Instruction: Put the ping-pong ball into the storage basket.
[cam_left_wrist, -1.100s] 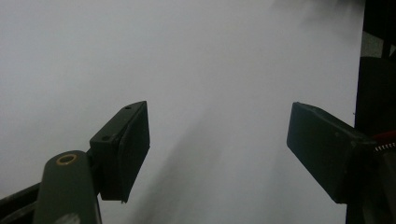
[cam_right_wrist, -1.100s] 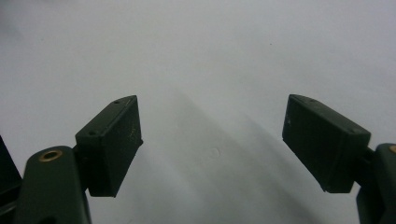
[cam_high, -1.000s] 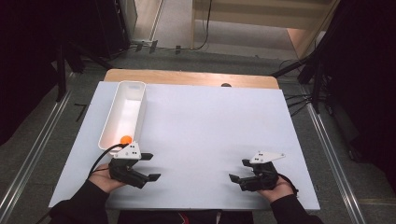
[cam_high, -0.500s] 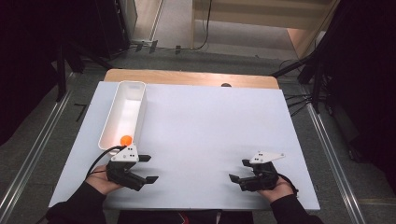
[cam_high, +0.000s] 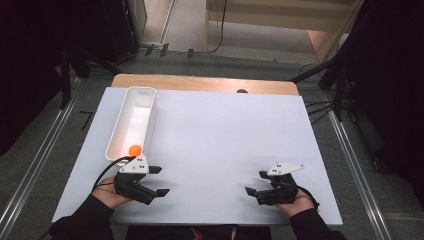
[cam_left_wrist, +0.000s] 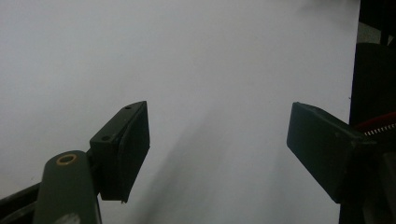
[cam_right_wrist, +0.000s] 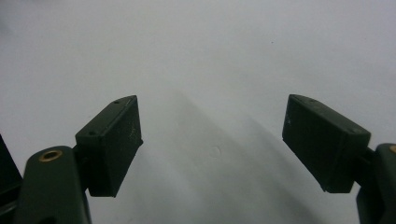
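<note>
From the high view the small, round orange ball (cam_high: 135, 149) already lies in the near end of the white tray (cam_high: 148, 122) on the tabletop (cam_high: 225, 135) — nothing looks left to do — while the left gripper (cam_high: 159, 181) and right gripper (cam_high: 254, 183) rest spread and empty, as the left gripper view (cam_left_wrist: 217, 149) and the right gripper view (cam_right_wrist: 212, 140) confirm.

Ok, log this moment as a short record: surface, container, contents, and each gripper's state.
surface: white table top, bare in the middle
container: long white tray at the left side of the table, lying lengthwise away from the person
contents: one orange ball at the tray's near end
left gripper: jaws open, nothing between them, just in front of the tray's near end
right gripper: jaws open, nothing between them, near the table's right front
</note>
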